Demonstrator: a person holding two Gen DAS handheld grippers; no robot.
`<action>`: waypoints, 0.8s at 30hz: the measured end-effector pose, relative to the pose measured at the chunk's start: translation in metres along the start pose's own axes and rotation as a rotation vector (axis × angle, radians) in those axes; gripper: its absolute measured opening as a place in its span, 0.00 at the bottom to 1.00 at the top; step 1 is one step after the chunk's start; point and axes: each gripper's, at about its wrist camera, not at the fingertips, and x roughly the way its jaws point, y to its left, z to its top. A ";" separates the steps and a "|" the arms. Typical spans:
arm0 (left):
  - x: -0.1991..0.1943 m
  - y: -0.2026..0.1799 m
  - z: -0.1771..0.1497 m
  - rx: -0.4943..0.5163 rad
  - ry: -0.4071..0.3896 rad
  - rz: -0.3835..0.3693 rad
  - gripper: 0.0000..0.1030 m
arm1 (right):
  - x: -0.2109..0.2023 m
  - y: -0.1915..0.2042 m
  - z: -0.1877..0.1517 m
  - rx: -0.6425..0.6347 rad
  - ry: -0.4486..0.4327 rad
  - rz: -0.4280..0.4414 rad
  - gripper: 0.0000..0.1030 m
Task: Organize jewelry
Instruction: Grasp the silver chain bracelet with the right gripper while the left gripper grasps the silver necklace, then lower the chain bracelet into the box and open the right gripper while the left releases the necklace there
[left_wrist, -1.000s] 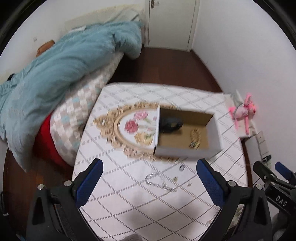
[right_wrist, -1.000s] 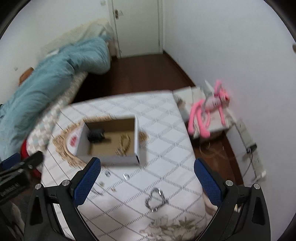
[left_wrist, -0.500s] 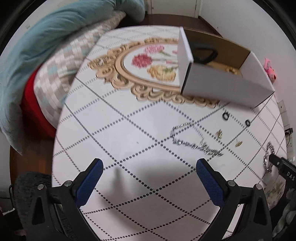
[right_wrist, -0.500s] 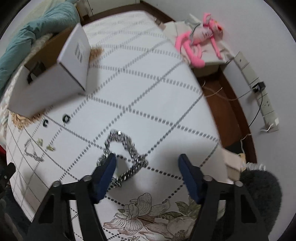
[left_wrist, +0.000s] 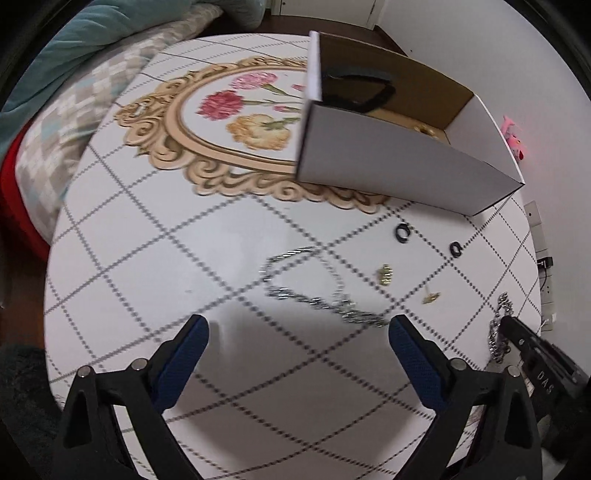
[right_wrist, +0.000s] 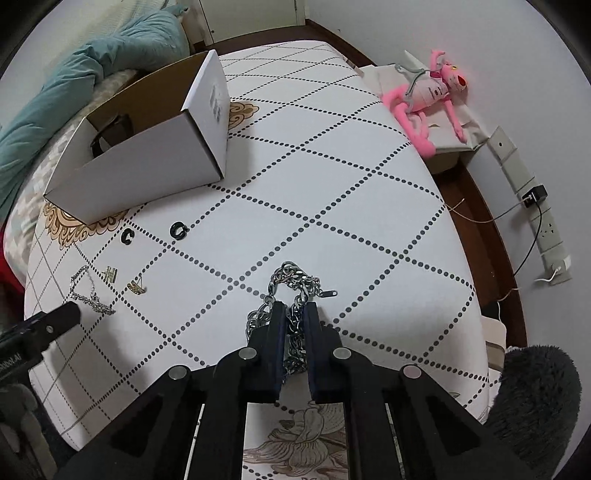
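My right gripper (right_wrist: 294, 308) is shut on a thick silver chain (right_wrist: 295, 282) that lies on the table; the chain also shows in the left wrist view (left_wrist: 496, 332). My left gripper (left_wrist: 297, 328) is open just above the table, near a thin silver necklace (left_wrist: 317, 295), which also shows in the right wrist view (right_wrist: 88, 295). Two black rings (left_wrist: 403, 232) (left_wrist: 455, 249) and two gold earrings (left_wrist: 386, 274) (left_wrist: 431, 296) lie loose near it. An open white cardboard box (left_wrist: 388, 162) holds a black band and gold pieces.
The table (right_wrist: 314, 192) has a white dotted-diamond cloth with a gold floral medallion (left_wrist: 221, 122). A bed with a teal quilt (right_wrist: 74, 74) is at the left. A pink plush toy (right_wrist: 424, 96) and a power strip (right_wrist: 535, 214) lie to the right.
Both grippers dropped from high above to the table. The right gripper closed its wide-open jaws on the thick chain. The left gripper stayed open and moved closer to the thin necklace.
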 end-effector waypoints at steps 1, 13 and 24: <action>0.002 -0.004 0.000 -0.003 0.005 0.005 0.88 | 0.000 0.000 0.000 0.001 -0.001 -0.001 0.10; -0.006 -0.012 -0.008 0.074 -0.038 0.049 0.01 | -0.002 -0.001 0.003 0.012 -0.002 -0.005 0.10; -0.047 0.036 -0.027 -0.004 -0.043 -0.049 0.01 | -0.027 -0.003 0.003 0.081 -0.052 0.207 0.09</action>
